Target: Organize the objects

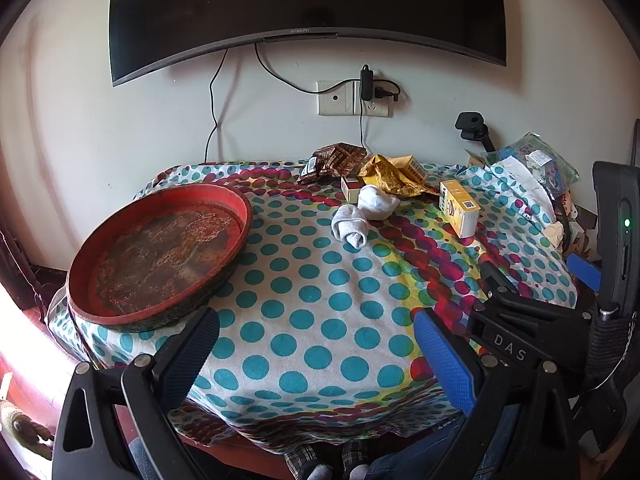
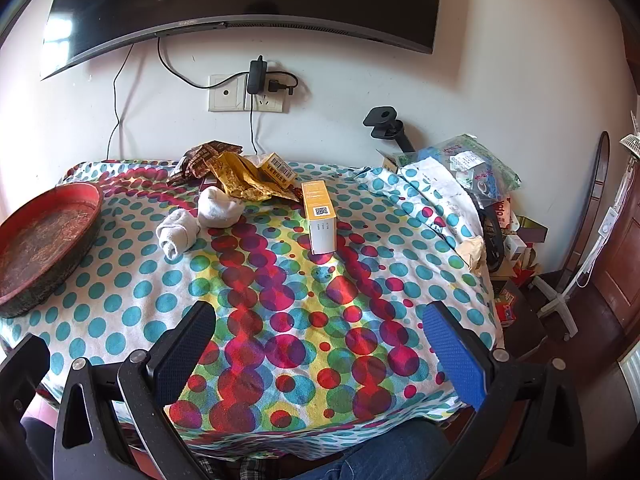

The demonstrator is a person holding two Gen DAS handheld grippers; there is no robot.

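The yellow box (image 2: 319, 216) lies flat at the frame's centre, its long axis pointing away toward the wall. Left of it sit two rolled socks (image 2: 178, 233). Both the left tool (image 1: 316, 354) and the right tool (image 2: 320, 354) are wide open, holding nothing.

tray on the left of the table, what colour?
Red tray, its inside stained with brown, crusty residue. The left wrist view shows it best.

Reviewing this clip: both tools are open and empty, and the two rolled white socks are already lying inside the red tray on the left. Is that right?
Not quite. The two rolled white socks lie on the dotted tablecloth, apart from the red tray, which holds no socks. The left wrist view shows the gap plainly. The rest stands: the left tool and right tool are both open and empty.
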